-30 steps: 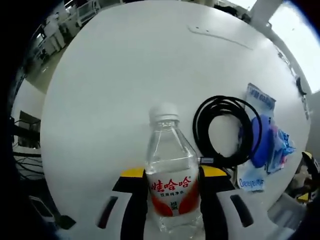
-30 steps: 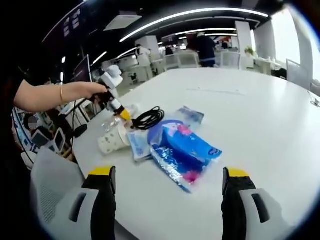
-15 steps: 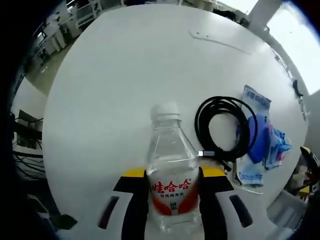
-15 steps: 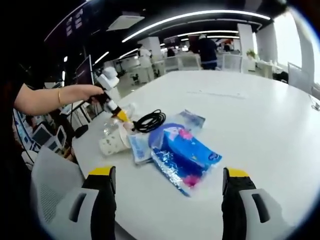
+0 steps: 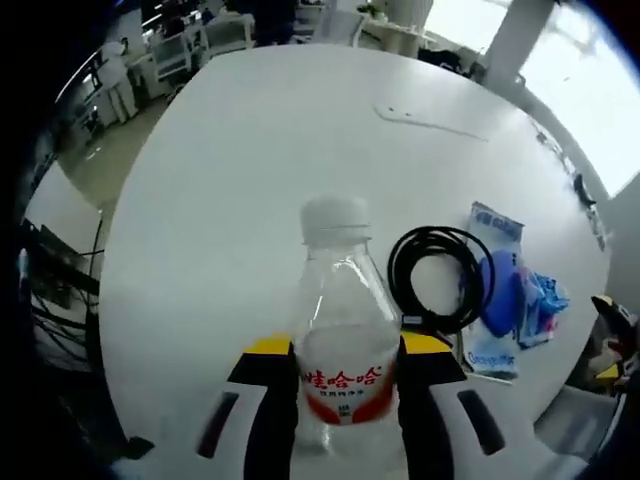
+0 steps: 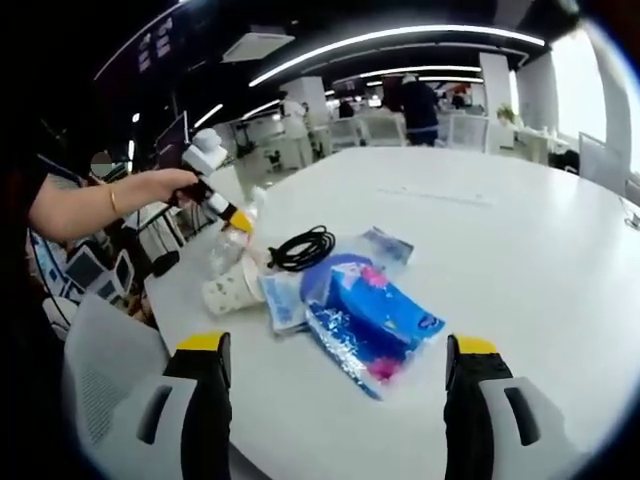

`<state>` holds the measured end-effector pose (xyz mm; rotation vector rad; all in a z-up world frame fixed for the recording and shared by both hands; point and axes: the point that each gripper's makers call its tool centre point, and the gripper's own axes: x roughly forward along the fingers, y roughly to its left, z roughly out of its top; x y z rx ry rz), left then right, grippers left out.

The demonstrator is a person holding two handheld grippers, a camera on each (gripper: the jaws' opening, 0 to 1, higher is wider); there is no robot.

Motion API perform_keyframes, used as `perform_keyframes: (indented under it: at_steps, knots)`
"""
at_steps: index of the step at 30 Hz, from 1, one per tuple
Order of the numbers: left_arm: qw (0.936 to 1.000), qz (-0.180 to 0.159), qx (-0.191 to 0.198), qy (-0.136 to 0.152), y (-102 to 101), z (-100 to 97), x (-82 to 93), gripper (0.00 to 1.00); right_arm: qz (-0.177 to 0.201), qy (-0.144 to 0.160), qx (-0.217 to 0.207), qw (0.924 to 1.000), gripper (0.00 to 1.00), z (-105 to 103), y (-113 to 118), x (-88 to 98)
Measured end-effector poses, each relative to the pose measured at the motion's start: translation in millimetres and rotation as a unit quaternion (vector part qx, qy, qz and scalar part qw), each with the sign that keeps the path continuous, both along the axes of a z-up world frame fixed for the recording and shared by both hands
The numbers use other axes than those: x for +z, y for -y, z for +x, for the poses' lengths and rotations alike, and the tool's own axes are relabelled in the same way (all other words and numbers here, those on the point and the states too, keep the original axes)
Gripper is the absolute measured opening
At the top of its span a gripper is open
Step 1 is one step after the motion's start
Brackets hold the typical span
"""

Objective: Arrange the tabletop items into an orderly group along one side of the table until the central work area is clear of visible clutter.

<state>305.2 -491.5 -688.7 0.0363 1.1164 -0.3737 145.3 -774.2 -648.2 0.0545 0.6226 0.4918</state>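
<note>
Gripping the water bottle (image 5: 339, 330) around its red label, the left gripper (image 5: 337, 372) has its yellow-tipped jaws pinched on both sides of the soft clear plastic. The bottle looks nearly empty and light, so too hard a squeeze could buckle it, and a loose hold could let it tip or slide out, most likely onto the things clustered at the near edge of the white table (image 5: 250, 150).

In the right gripper view, that cluster sits near the table's left edge, while the far and right parts of the table are bare. Biggest is the blue packet (image 6: 375, 315), lying flat over a round blue plate (image 6: 322, 275). A smaller wipes pack (image 6: 279, 298) touches it on the left. The coiled black cable (image 5: 438, 275) lies just right of the bottle, close enough to snag if the bottle swings that way. A paper cup (image 6: 229, 291) lies on its side just below the held bottle and may roll if bumped.

The right gripper (image 6: 338, 395) hangs spread wide with nothing between its jaws, near the table's edge.
</note>
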Motion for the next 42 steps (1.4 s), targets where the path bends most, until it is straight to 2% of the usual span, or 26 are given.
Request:
perform_keyframes:
  at_steps: [6,10,12,14,16,21,24,31,36,42]
  knots:
    - [0.9989,-0.02,0.02,0.038,-4,1.4,10.8,0.35,-0.005,-0.001,0.009,0.9999,0.87,0,-4,-0.1]
    - [0.9974,-0.036,0.023,0.058,-3,-0.1,14.5,0.35,-0.006,0.004,0.009,0.9999,0.87,3,-4,2.3]
    - [0.9963,-0.044,0.036,0.064,-4,-1.7,16.8,0.35,-0.005,0.004,0.009,0.9999,0.87,3,-5,3.0]
    - [0.994,-0.051,0.042,0.087,-4,-0.6,20.3,0.35,-0.007,0.004,0.011,0.9999,0.87,4,-6,2.7]
    - [0.9925,-0.052,0.047,0.1,-4,-2.8,21.9,0.36,-0.006,0.005,0.012,0.9999,0.87,4,-6,3.4]
    - [0.9858,-0.045,0.048,0.154,-4,-2.8,27.4,0.36,-0.005,0.007,0.013,0.9999,0.87,5,-7,3.6]
    - [0.9844,-0.042,0.054,0.163,-2,-7.7,27.7,0.36,-0.009,0.008,0.015,0.9998,0.87,5,-7,1.5]
    - [0.969,-0.042,0.075,0.232,-4,-12.9,32.5,0.37,-0.017,0.009,0.021,0.9996,0.87,5,-10,-0.5]
    - [0.9587,-0.046,0.106,0.26,-10,-17.5,33.9,0.37,-0.018,0.009,0.024,0.9995,0.87,4,-12,-1.3]
    - [0.9475,-0.037,0.094,0.303,-6,-25.3,35.9,0.37,-0.018,0.007,0.027,0.9995,0.87,2,-15,-1.8]
